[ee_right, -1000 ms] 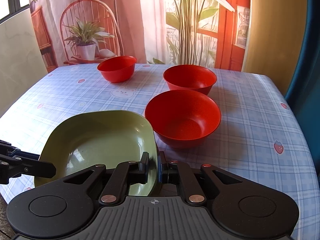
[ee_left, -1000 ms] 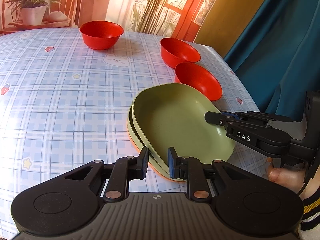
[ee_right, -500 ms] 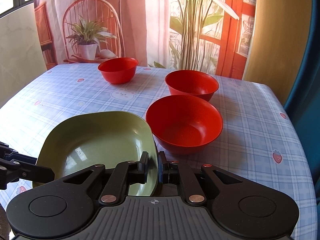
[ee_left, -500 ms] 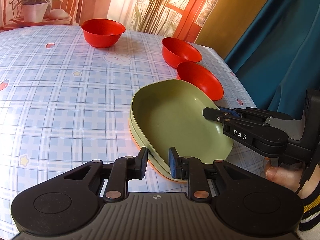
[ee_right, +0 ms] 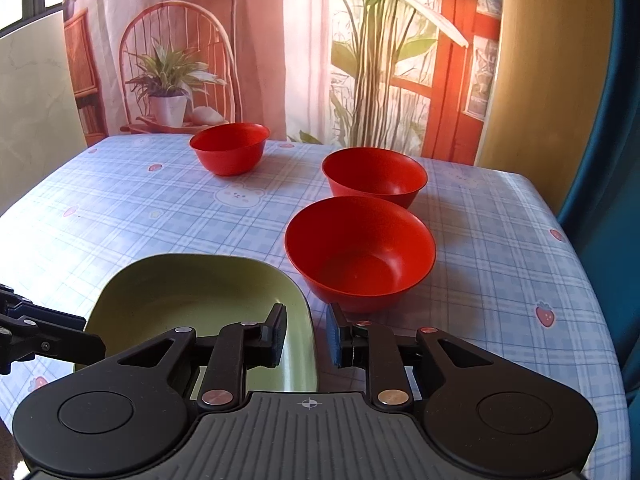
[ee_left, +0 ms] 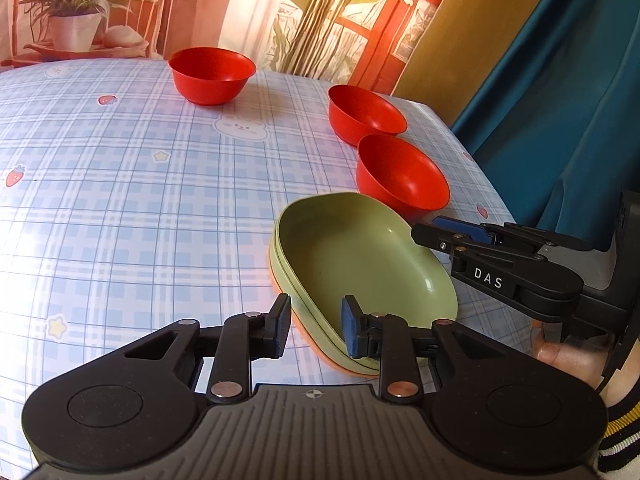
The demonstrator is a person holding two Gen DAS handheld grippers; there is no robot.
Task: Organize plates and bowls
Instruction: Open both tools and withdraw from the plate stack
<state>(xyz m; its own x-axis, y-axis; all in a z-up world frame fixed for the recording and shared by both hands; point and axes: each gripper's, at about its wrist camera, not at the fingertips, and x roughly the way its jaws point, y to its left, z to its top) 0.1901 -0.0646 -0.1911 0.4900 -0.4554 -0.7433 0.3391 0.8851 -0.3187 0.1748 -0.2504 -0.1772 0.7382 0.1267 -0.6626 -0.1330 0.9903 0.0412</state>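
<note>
left tool (ee_left: 315, 326) is opening, pads either side of the near rim of the green plate (ee_left: 360, 264) and clear of it. right tool (ee_right: 306, 334) is opening too, straddling the plate's right rim without pressing. the green plate sits stacked on an orange one (ee_left: 320, 350) on the checked bench (ee_left: 140, 200). three red bowls stand beyond: nearest (ee_right: 360, 252), middle (ee_right: 374, 176), far (ee_right: 230, 148).
</note>
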